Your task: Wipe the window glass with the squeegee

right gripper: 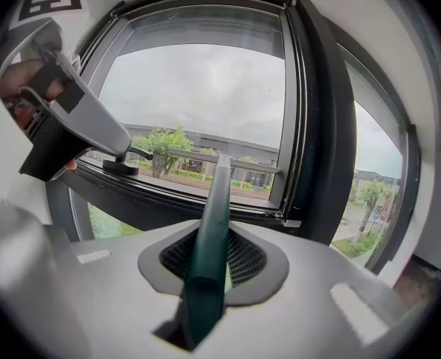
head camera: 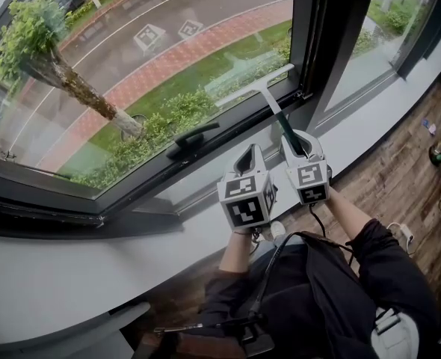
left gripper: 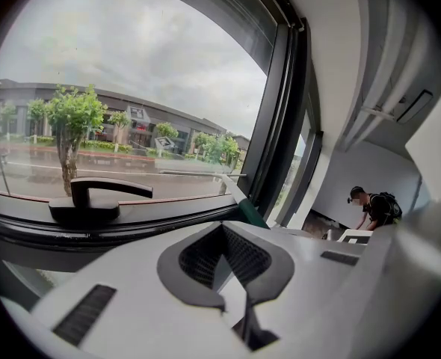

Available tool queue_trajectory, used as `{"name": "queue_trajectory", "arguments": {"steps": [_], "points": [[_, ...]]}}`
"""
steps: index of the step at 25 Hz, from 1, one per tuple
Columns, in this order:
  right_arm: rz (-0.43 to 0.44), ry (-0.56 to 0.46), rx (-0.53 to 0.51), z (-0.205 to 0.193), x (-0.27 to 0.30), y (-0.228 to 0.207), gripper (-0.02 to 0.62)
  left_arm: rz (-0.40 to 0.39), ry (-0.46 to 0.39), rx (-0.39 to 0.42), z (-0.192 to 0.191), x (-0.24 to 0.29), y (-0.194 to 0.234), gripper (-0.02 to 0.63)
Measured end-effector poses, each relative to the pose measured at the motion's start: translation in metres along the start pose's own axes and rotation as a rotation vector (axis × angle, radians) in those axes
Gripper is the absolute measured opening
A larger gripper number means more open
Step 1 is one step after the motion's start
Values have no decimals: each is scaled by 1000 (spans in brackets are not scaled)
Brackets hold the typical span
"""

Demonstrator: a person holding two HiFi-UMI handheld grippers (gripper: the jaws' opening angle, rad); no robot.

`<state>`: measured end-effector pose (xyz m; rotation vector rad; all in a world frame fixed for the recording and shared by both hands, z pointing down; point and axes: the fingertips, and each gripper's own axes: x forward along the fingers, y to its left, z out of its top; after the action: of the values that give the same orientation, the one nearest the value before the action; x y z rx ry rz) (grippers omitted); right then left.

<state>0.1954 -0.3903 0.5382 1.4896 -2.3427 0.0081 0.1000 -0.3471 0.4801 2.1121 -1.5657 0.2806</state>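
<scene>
My right hand-held gripper pinches the squeegee by its smooth, dark green handle, which runs straight out between the ribbed black pads. The handle tapers to a pale neck and ends in a long, thin, whitish blade set crosswise like a T. The blade lies across the lower right corner of the glass, just above the dark frame; I cannot tell whether it presses on the pane.

My left hand-held gripper hangs just beside the right one, jaws pressed together on nothing, leaving only the diamond-shaped gap between their textured pads. It points at the bottom rail, near the black lever handle, a flat bar on a rounded base. Each hand-held gripper is a matt grey shell with a cube of black-and-white square markers at the back.

Below the frame runs a broad, smooth white sill. To the right lies a floor of dark, streaky wood planks.
</scene>
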Motion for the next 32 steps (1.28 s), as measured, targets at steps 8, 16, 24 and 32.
{"name": "queue_trajectory", "arguments": {"steps": [8,16,24,32], "points": [[6,23,10,-10,2,1,67,1,5,-2,-4,2,1,-1],[24,70,-4,-27,6,2,67,9,14,-5,-8,4,3,-2],[31,85,-30,-34,9,1,67,17,22,-4,-10,8,6,-2],[30,90,-27,-35,10,1,66,17,31,-15,-10,12,9,-2]]}}
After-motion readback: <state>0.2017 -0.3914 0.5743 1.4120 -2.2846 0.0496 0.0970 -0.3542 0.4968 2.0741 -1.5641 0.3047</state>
